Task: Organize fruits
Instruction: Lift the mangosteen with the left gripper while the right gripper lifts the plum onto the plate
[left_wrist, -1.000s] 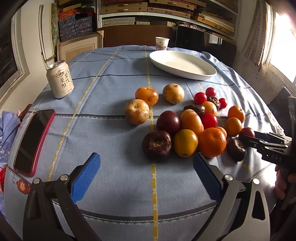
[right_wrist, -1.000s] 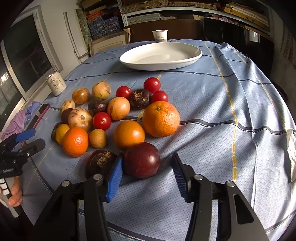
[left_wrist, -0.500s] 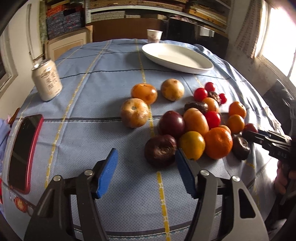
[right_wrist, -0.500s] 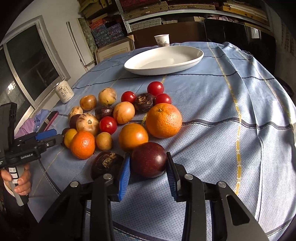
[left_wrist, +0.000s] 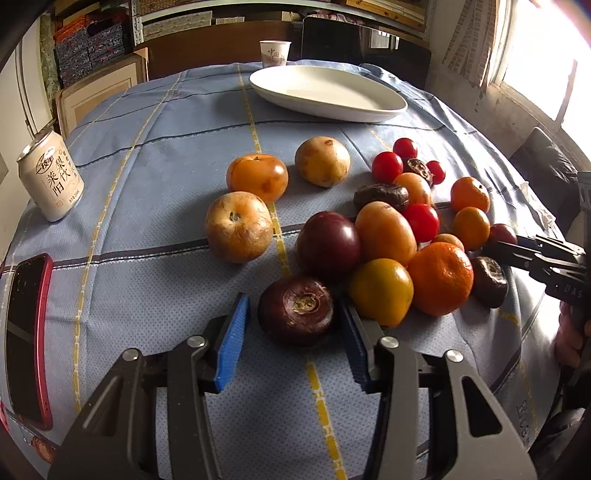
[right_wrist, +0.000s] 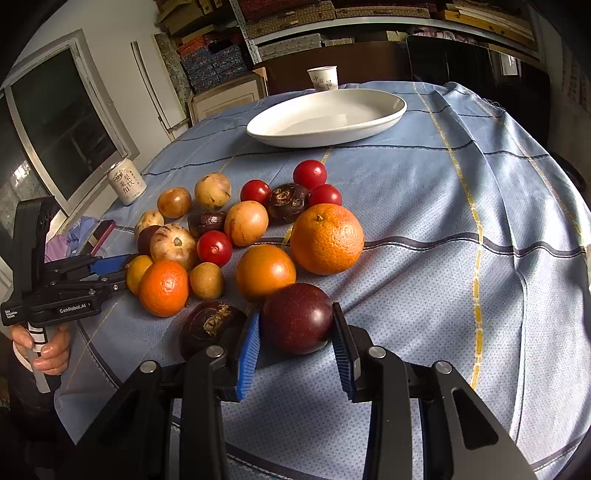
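Note:
A pile of fruit lies on the blue tablecloth: oranges (right_wrist: 327, 238), red tomatoes (right_wrist: 214, 247), tan round fruits (left_wrist: 238, 230) and dark purple ones. My left gripper (left_wrist: 292, 306) straddles a dark brown-purple fruit (left_wrist: 297, 312) at the near edge of the pile. Its jaws are closing; the right pad touches the fruit and the left pad stands a little off it. My right gripper (right_wrist: 295, 314) is shut on a smooth dark red round fruit (right_wrist: 297, 319) that rests on the cloth. A white oval plate (left_wrist: 332, 110) sits at the far side, with nothing on it.
A drink can (left_wrist: 51, 177) and a red-cased phone (left_wrist: 24, 332) lie at the table's left edge. A paper cup (left_wrist: 275, 53) stands behind the plate. A second dark fruit (right_wrist: 210, 326) sits just left of the right gripper. Shelves and a window surround the table.
My left gripper moved forward and down over the dark brown-purple fruit while its jaws narrowed from wide apart. My right gripper's pads closed onto the dark red fruit and stayed in place.

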